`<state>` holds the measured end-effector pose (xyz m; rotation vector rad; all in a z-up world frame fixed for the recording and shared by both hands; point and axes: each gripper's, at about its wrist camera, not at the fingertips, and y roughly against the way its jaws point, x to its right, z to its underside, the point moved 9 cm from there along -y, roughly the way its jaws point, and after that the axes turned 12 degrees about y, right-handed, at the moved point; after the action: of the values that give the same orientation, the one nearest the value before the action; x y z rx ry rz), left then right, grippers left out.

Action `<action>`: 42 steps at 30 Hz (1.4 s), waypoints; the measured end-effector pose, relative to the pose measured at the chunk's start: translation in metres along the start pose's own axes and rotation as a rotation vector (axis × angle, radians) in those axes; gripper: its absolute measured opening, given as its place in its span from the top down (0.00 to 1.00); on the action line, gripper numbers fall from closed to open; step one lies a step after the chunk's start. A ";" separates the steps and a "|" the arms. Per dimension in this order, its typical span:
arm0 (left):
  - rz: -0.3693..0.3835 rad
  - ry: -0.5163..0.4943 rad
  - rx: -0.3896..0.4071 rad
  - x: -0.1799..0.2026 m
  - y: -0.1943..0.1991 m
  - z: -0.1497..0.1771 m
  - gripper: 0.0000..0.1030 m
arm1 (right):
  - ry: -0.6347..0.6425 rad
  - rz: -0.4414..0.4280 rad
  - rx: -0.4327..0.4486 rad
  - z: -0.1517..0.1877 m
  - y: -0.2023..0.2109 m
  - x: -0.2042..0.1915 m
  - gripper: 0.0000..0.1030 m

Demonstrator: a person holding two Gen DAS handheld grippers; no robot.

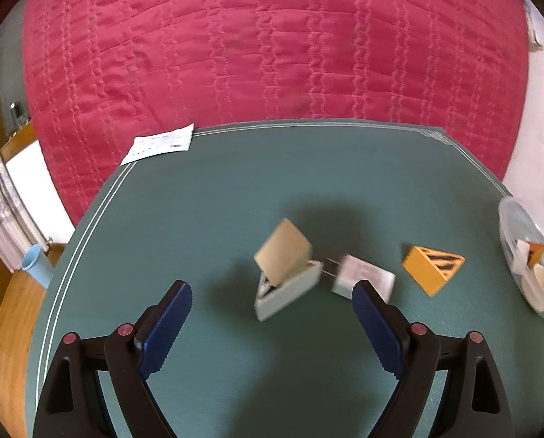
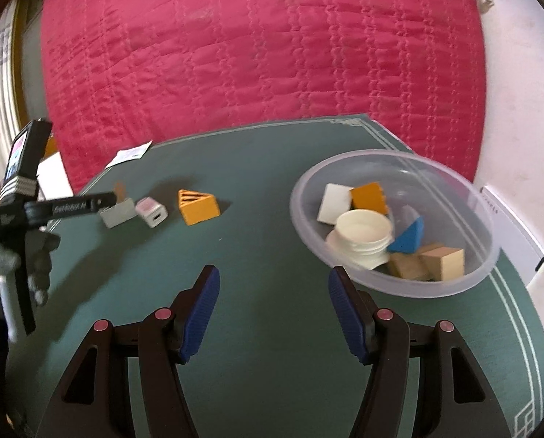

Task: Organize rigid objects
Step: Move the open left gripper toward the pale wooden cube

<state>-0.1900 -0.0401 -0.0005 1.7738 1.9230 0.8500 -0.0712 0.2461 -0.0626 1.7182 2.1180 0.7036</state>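
On the green table (image 1: 206, 219), a grey triangular block (image 1: 286, 292) lies with a tan wooden block (image 1: 283, 255) leaning on it. A white charger plug (image 1: 363, 277) and an orange triangular block (image 1: 432, 266) lie to its right. My left gripper (image 1: 272, 328) is open and empty just in front of the grey block. In the right wrist view the grey block (image 2: 118, 211), the charger (image 2: 151, 211) and the orange block (image 2: 199, 206) lie at the left. My right gripper (image 2: 274, 314) is open and empty, left of a clear plastic bowl (image 2: 465, 273) holding several blocks and a white cup (image 2: 363, 233).
A red quilted bed (image 1: 272, 43) lies beyond the table. A paper sheet (image 1: 159, 144) overhangs the far left table edge. A blue cup (image 1: 34, 262) stands on the wooden floor at the left. The bowl (image 1: 509, 226) sits at the table's right edge.
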 end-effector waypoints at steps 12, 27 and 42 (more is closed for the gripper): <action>-0.020 0.011 -0.008 -0.013 -0.024 -0.018 0.11 | 0.007 -0.036 -0.033 0.005 -0.007 -0.013 0.39; 0.094 -0.003 -0.037 0.001 -0.044 -0.021 0.42 | 0.022 -0.022 -0.070 0.007 -0.012 -0.019 0.39; 0.140 -0.024 -0.051 0.003 -0.030 -0.005 0.25 | -0.004 -0.019 -0.098 0.011 -0.017 -0.016 0.39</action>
<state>-0.2166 -0.0389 -0.0162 1.8970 1.7629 0.9120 -0.0756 0.2299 -0.0824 1.6455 2.0585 0.7836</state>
